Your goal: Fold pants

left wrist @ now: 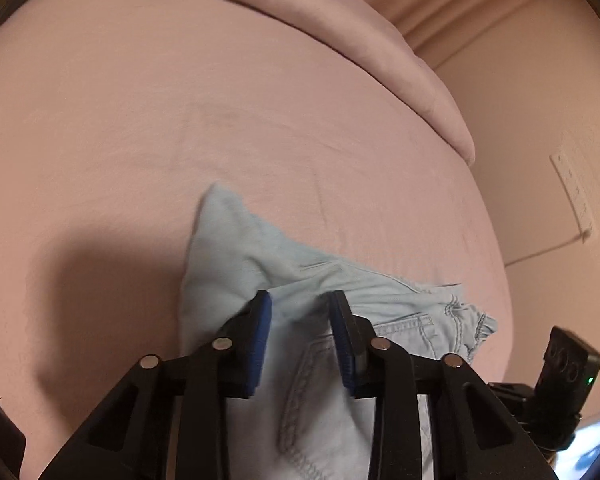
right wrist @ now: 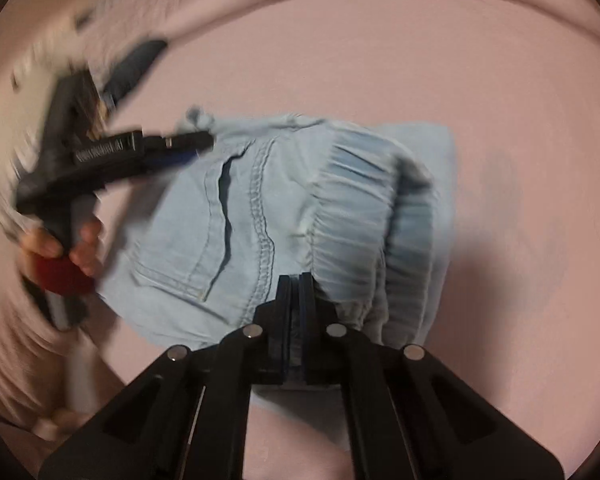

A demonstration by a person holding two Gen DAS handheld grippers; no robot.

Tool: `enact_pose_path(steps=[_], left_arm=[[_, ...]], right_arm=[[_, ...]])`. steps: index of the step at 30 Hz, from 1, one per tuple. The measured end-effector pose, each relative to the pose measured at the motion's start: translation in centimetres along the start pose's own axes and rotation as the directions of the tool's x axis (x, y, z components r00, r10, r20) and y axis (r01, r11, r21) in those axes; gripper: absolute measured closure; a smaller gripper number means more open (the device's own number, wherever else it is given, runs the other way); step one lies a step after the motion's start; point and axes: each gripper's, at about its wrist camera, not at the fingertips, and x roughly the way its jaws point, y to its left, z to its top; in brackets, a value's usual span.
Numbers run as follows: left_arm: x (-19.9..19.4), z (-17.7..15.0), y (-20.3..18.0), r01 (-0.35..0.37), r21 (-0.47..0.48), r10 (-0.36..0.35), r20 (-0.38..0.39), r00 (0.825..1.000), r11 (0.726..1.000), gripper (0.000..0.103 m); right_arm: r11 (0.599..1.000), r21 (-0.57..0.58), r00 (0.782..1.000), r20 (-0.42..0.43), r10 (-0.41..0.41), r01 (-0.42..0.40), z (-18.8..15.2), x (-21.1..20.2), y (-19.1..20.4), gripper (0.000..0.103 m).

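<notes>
Light blue denim pants point(left wrist: 236, 264) lie bunched on a pink bed sheet point(left wrist: 160, 120). In the left wrist view my left gripper point(left wrist: 300, 300) has its blue pads point(left wrist: 262, 320) pressed on a raised fold of cloth near a back pocket. The right wrist view shows the pants point(right wrist: 240, 220) folded over, elastic waistband to the right. My right gripper point(right wrist: 296, 280) is shut on the near edge beside the waistband, with denim showing between its pads. The left gripper point(right wrist: 202, 142) reaches in from the left, blurred, onto the far left edge of the pants. A hand point(right wrist: 82, 244) holds its handle.
The pink sheet point(right wrist: 440, 60) spreads wide beyond and right of the pants. A rolled pink cover point(left wrist: 380, 48) lies along the far edge. Right of the bed is a wall with a white socket strip point(left wrist: 572, 192). A blurred dark object point(right wrist: 136, 64) lies far left.
</notes>
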Motion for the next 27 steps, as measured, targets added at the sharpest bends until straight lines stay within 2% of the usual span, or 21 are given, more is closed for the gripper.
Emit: enact_pose_path(steps=[2,3,5,7,8,9,11,13,16,19,21,23,27], left_arm=[[-0.7,-0.4,-0.5,-0.018,-0.011,0.018,-0.001,1.000,1.000,0.070],[-1.4,-1.1,-1.1,-0.045,0.013,0.045,0.003,0.999,0.999,0.066],[-3.0,-2.3,-2.4,-0.073,0.078,0.072,0.020,0.997,0.994,0.063],[-4.4,-3.8,-3.6,-0.084,0.130,0.080,0.033,0.996,0.988,0.053],[-5.0,-4.5,-3.7,-0.093,0.151,0.089,0.035,0.995,0.984,0.039],[-5.3,-5.5,-4.2,-0.114,0.180,0.108,0.042,0.993,0.977,0.030],[-4.8,-6.9,-4.3,-0.184,0.224,0.178,0.048,0.983,0.957,0.026],[-3.6,-7.9,-3.6,-0.241,0.255,0.245,0.019,0.969,0.936,0.026],[-3.6,-8.2,-3.6,-0.274,0.280,0.272,0.047,0.961,0.920,0.025],[-4.6,-8.1,-3.6,-0.290,0.282,0.285,0.058,0.957,0.914,0.025],[-5.2,-8.4,-3.6,-0.310,0.286,0.303,0.069,0.950,0.907,0.025],[-4.6,-8.4,-4.0,-0.309,0.277,0.303,0.067,0.951,0.910,0.025],[-4.7,-8.3,-4.4,-0.308,0.267,0.298,0.079,0.951,0.913,0.025]], right_arm=[[1.000,-0.016,1.000,0.015,-0.004,0.005,0.2,-0.6,0.3,0.102],[0.999,-0.030,1.000,0.020,-0.013,0.013,0.3,-1.0,0.6,0.099],[0.996,-0.083,0.998,0.067,-0.018,0.024,0.4,-2.6,1.7,0.088],[0.992,-0.127,0.995,0.098,-0.007,0.019,0.0,-4.0,2.6,0.080],[0.991,-0.135,0.995,0.097,-0.001,0.015,-0.2,-4.2,2.7,0.079],[0.991,-0.135,0.997,0.081,-0.009,0.020,-0.6,-3.9,2.8,0.080],[0.991,-0.125,0.998,0.054,-0.036,0.043,-1.4,-3.1,2.0,0.081],[0.994,-0.106,1.000,0.010,-0.028,0.029,-2.4,-1.7,1.1,0.081],[0.998,-0.065,0.999,0.029,0.014,-0.012,-2.5,-1.0,0.2,0.081],[0.999,-0.018,0.998,0.035,0.052,-0.051,-2.1,-2.1,-0.5,0.081],[0.997,0.005,0.995,0.062,0.079,-0.080,-2.9,-3.3,0.1,0.075],[0.994,0.032,0.991,0.095,0.097,-0.101,-3.2,-4.5,-0.4,0.062],[0.988,0.104,0.987,0.128,0.098,-0.112,-3.3,-5.2,-1.8,0.060]])
